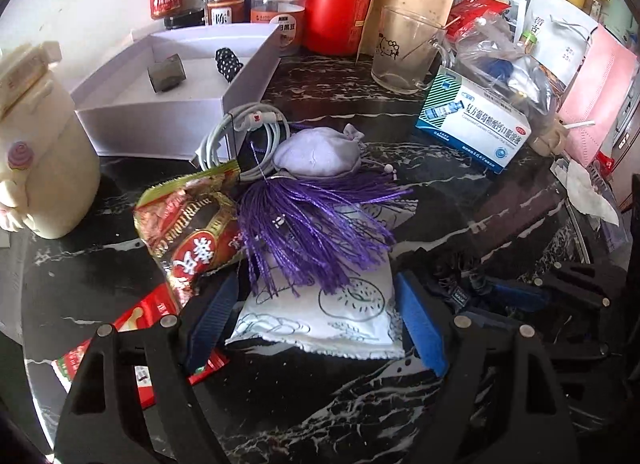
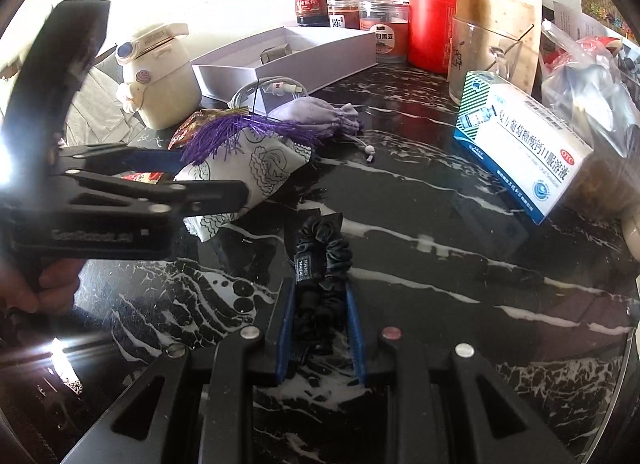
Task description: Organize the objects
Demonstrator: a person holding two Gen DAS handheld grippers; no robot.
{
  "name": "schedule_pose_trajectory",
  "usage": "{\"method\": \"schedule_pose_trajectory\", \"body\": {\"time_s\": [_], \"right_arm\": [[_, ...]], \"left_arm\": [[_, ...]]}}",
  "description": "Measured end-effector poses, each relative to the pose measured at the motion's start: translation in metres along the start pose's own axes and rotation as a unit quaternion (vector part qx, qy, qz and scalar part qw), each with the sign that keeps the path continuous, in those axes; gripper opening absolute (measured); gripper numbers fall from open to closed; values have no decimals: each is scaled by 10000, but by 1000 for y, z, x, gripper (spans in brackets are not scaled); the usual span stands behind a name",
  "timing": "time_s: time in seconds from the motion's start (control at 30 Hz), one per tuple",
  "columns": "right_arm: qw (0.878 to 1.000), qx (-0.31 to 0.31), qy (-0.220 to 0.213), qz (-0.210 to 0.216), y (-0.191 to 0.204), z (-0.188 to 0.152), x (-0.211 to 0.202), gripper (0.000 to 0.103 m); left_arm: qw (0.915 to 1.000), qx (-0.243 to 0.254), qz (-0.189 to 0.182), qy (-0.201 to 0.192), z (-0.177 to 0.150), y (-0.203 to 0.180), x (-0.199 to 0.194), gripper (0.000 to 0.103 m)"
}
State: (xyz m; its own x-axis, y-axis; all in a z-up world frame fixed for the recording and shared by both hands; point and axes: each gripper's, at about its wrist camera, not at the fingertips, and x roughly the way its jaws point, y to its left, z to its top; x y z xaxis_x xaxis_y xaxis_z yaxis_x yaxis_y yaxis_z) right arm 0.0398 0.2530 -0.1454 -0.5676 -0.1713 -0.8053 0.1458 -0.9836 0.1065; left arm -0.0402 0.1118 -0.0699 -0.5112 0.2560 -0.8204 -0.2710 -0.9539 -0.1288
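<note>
Straddling the white pouch with my left tool spread open, I feared snagging the purple tassel draped just ahead. My right tool pinched the black scrunchie, low over the desk; its slack loop could slip.

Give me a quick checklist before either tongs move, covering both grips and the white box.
1. Right tongs pinching the black scrunchie: ok, both pads press on it.
2. Left tongs astride the white printed sachet: ok, it lies between the open fingers.
3. Left grip closed: not ok, gaps show on both sides.
4. Purple tassel off the sachet: not ok, its strands lie across it.
5. White box has room: ok, only two small items are inside.
6. Scrunchie lifted off the marble table: cannot tell.
</note>
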Motion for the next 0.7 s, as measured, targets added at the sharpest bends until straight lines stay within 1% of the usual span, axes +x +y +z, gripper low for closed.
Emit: {"method": "schedule_pose_trajectory", "body": {"time_s": [0.03, 0.1, 0.2, 0.33, 0.5, 0.7], "right_arm": [[10000, 8, -3, 12, 0, 0, 0, 24], [10000, -7, 4, 48, 0, 2, 1, 24], [10000, -28, 10, 54, 1, 3, 2, 24], [9998, -141, 18, 126, 7, 5, 4, 24], [9995, -264, 21, 183, 14, 6, 6, 24], [9992, -338, 20, 229, 20, 6, 6, 24]], "left_arm": [[10000, -11, -32, -7, 0, 0, 3, 73], [9999, 18, -114, -25, -2, -1, 6, 67], [9999, 106, -83, -105, -4, -3, 3, 59], [9998, 104, -176, -11, -10, -3, -4, 58], [9997, 96, -186, 141, -25, -1, -17, 58], [9995, 91, -49, 303, -49, 6, -36, 58]]}}
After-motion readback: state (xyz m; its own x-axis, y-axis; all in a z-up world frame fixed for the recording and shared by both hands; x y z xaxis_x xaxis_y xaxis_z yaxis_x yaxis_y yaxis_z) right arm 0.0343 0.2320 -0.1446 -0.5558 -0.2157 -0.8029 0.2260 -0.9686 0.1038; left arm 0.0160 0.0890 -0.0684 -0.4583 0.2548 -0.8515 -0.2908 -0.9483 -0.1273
